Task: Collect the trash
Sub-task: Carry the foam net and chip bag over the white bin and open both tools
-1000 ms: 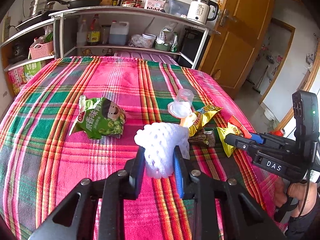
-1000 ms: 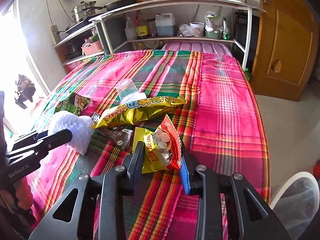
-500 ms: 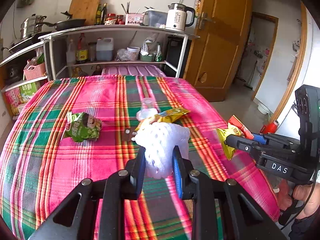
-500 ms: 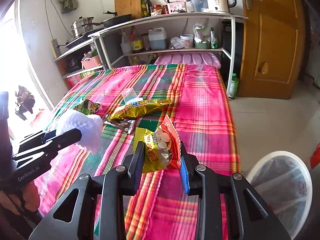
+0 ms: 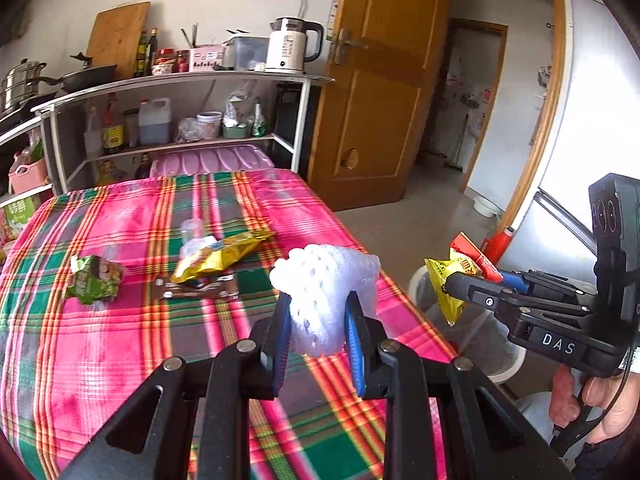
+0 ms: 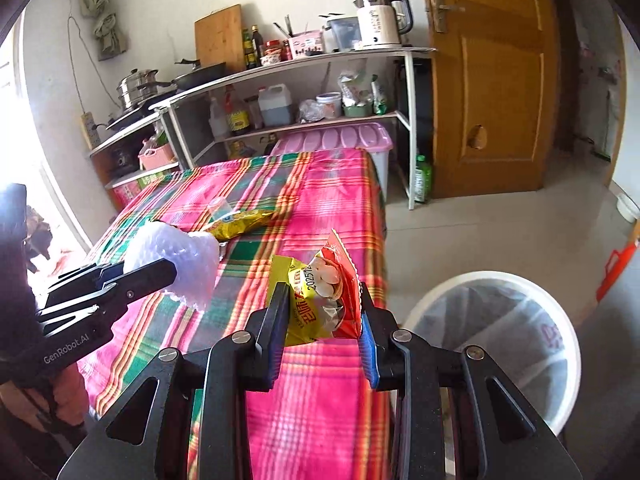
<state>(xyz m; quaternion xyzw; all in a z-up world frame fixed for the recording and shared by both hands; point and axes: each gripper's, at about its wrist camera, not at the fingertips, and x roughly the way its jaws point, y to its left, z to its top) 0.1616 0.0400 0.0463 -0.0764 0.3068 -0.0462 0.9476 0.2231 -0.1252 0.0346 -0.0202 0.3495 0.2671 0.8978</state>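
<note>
My left gripper (image 5: 318, 312) is shut on a white foam net sleeve (image 5: 326, 284), held above the right edge of the plaid table (image 5: 100, 340); it also shows in the right wrist view (image 6: 176, 264). My right gripper (image 6: 324, 312) is shut on a yellow and red snack wrapper (image 6: 320, 292), held off the table's right side, near a white bin (image 6: 500, 336) lined with a clear bag on the floor. On the table lie a green snack bag (image 5: 94, 278), a gold wrapper (image 5: 222, 254), a brown wrapper (image 5: 196, 290) and a clear plastic cup (image 5: 192, 230).
A shelf unit (image 5: 180, 120) with bottles, pots and a kettle (image 5: 292, 46) stands behind the table. A wooden door (image 5: 380, 92) is to the right. A pink lidded box (image 6: 340, 140) sits under the shelf. A red object (image 6: 616, 260) stands past the bin.
Both grippers have lifted and swung right, away from the table, carrying their items. The bin has come closer in the right wrist view.
</note>
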